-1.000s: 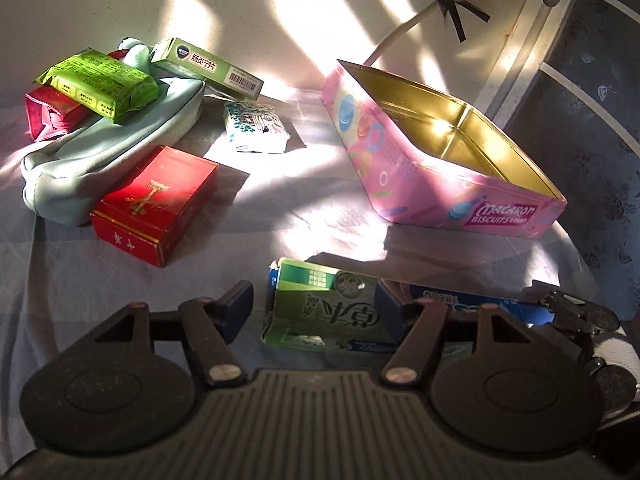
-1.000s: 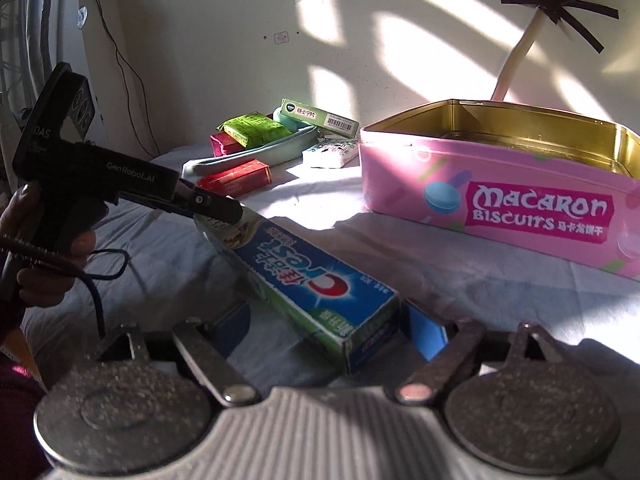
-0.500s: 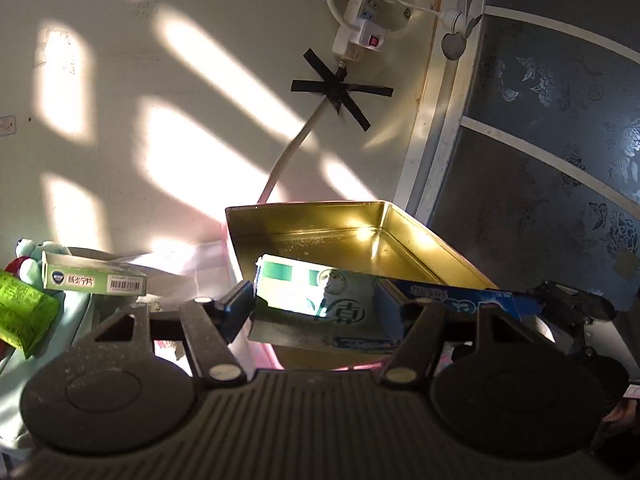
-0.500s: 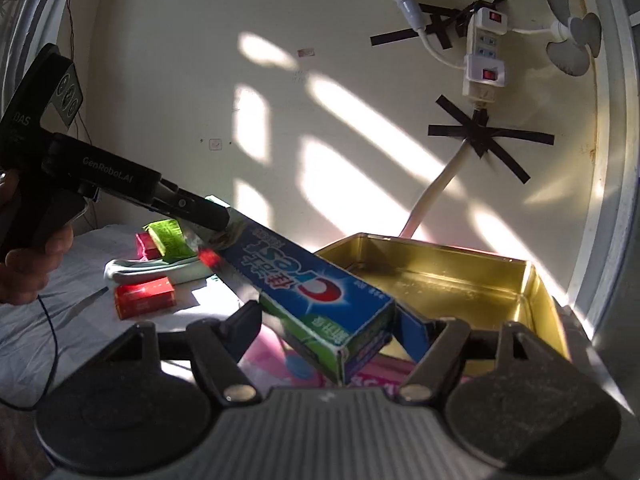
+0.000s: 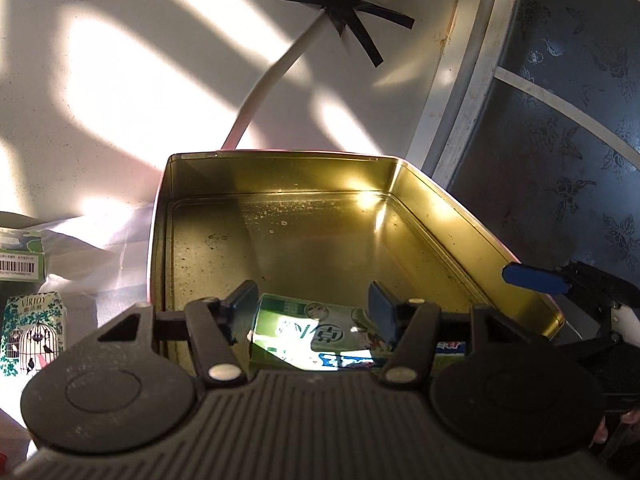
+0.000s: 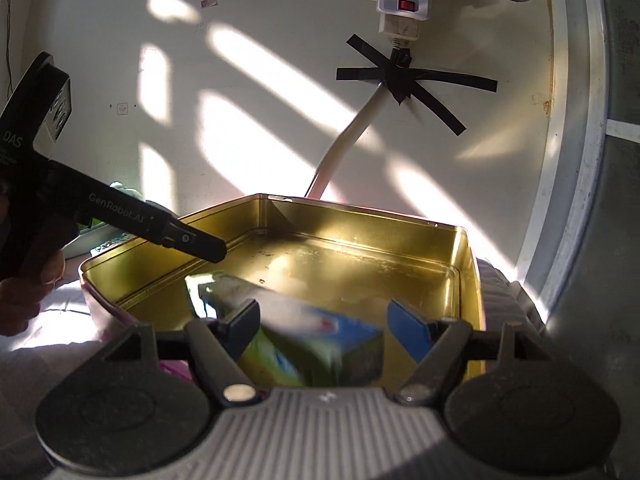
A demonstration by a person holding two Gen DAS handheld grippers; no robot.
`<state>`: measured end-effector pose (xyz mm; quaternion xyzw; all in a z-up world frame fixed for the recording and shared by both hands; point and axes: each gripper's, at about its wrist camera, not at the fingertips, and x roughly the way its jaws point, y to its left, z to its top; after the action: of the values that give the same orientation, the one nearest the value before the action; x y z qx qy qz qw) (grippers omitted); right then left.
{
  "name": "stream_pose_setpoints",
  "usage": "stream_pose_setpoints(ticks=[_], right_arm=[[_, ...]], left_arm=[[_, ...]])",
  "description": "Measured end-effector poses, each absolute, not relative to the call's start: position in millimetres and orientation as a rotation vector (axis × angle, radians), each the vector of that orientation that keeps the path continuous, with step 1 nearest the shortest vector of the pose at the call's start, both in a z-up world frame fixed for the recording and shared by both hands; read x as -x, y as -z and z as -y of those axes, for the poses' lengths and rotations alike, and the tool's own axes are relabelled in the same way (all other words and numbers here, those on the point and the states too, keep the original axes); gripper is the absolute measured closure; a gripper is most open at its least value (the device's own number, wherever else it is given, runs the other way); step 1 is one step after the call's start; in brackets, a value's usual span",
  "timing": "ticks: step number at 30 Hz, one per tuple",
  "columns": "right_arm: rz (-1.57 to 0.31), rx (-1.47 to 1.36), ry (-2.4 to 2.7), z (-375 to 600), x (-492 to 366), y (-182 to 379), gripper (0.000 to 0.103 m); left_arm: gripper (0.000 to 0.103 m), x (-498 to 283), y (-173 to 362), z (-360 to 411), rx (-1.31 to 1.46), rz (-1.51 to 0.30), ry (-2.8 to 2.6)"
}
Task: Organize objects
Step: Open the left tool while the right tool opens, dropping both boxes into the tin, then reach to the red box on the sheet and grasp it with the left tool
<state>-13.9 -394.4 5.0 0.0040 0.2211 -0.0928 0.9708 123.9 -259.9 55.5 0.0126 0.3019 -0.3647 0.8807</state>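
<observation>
The green and blue toothpaste box [image 5: 316,336] lies inside the gold-lined pink tin [image 5: 280,184], near its front wall. It shows blurred in the right wrist view [image 6: 304,340], below and between the fingers, inside the tin [image 6: 360,216]. My left gripper [image 5: 314,306] is open above the box's left end, its jaws apart from the box. My right gripper [image 6: 324,328] is open over the box's other end. The right gripper's blue fingertip [image 5: 536,278] shows over the tin's right rim.
A white tissue pack with birdcages [image 5: 32,336] and a green box with a barcode [image 5: 20,256] lie left of the tin. A taped white cable [image 5: 272,88] and power strip [image 6: 402,4] hang on the wall behind. A dark patterned panel [image 5: 560,120] stands at right.
Both grippers carried the toothpaste box up from the cloth and over the tin, then opened. The box now lies loose inside the tin.
</observation>
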Motion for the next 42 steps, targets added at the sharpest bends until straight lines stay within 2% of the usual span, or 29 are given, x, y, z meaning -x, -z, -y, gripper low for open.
stream_pose_setpoints(ticks=[7,16,20,28,42], right_arm=[[-0.336,-0.175,0.264,390,37,-8,0.031],[-0.188,-0.397,0.283,339,86,-11,0.030],[-0.236,-0.403,0.225,312,82,-5,0.029],[-0.459,-0.343,0.035,240,39,21,0.029],[-0.661,-0.131,-0.190,146,-26,29,0.029]], left_arm=[[0.040,-86,-65,249,-0.062,-0.573,0.786],[0.039,-31,-66,185,-0.110,-0.517,0.736],[0.039,-23,-50,149,-0.120,-0.552,0.664],[0.039,-31,-5,74,-0.056,-0.704,0.502],[0.039,-39,1,-30,0.105,-0.631,0.331]])
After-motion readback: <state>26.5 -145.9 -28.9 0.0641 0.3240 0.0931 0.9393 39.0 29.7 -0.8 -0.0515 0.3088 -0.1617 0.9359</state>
